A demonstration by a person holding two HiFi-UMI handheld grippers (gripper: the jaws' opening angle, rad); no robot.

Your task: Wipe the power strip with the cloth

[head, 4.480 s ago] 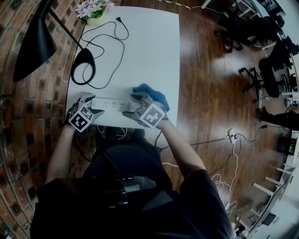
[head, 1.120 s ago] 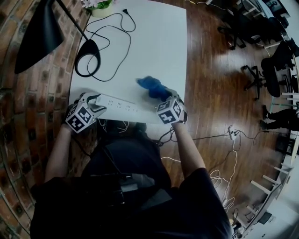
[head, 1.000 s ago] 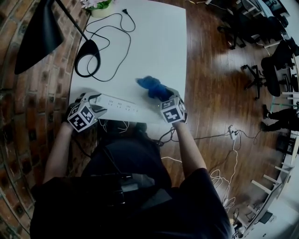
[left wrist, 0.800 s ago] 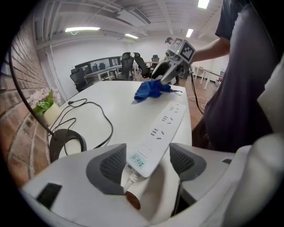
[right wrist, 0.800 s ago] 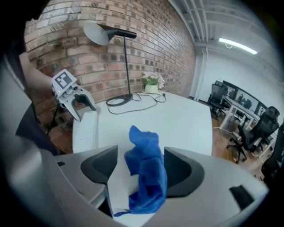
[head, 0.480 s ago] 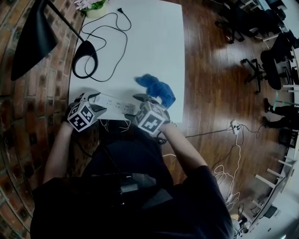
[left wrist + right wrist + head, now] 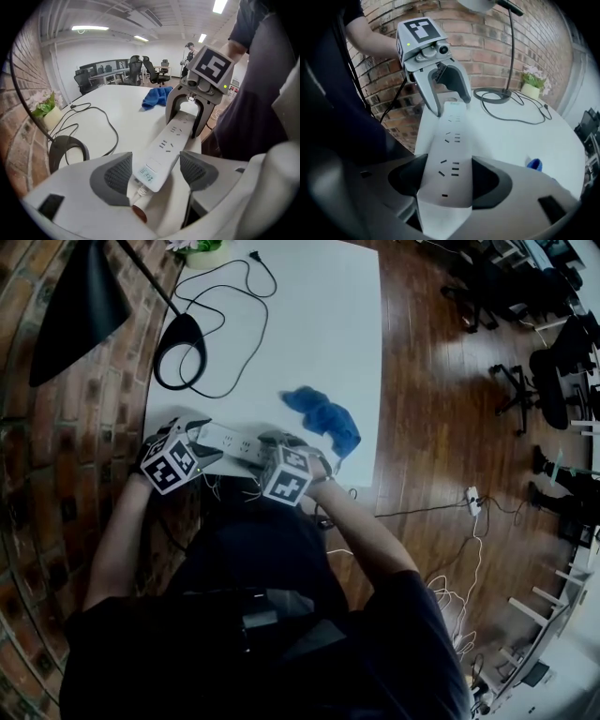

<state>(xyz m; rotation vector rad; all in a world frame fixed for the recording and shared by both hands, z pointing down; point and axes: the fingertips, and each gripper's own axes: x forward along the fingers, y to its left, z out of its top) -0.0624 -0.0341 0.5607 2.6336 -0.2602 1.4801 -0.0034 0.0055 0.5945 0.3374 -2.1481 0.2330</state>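
The white power strip (image 7: 234, 440) lies along the near edge of the white table (image 7: 309, 324). My left gripper (image 7: 208, 439) straddles its cord end. In the left gripper view the strip (image 7: 164, 147) sits against the left pad, with a gap at the right pad. My right gripper (image 7: 269, 442) is on the strip's other end. Its jaws have just been closing, and in the right gripper view both pads (image 7: 487, 180) meet the strip's (image 7: 447, 159) sides. The crumpled blue cloth (image 7: 323, 415) lies loose on the table, right of both grippers.
A black lamp's base (image 7: 180, 338) and a looping black cable (image 7: 234, 296) occupy the far left of the table. A flower pot (image 7: 202, 247) stands at the far corner. A brick wall runs along the left, and office chairs stand on the wooden floor to the right.
My right gripper has left the blue cloth on the table and swung left onto the strip's right end. The left gripper has stayed at the cord end.
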